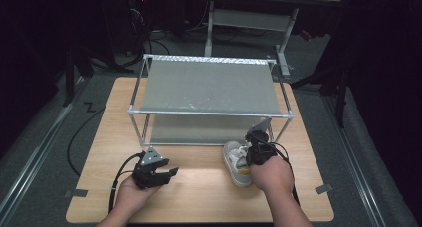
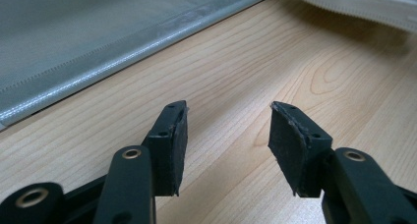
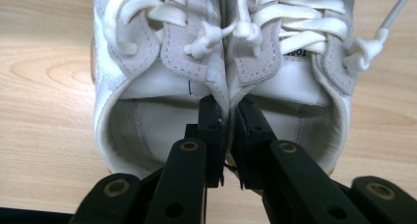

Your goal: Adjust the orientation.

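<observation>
Pair of white shoes (image 3: 221,76): right tool (image 3: 227,117) pinching inner collars together, grasp step. Left tool (image 2: 228,135) spread, idle. Next: lift onto rack (image 1: 209,85).

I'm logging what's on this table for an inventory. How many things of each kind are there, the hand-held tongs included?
White shoes: 2
Two-level metal rack: 1
Tongs: 2, the left tongs and the right tongs
Total: 5
</observation>
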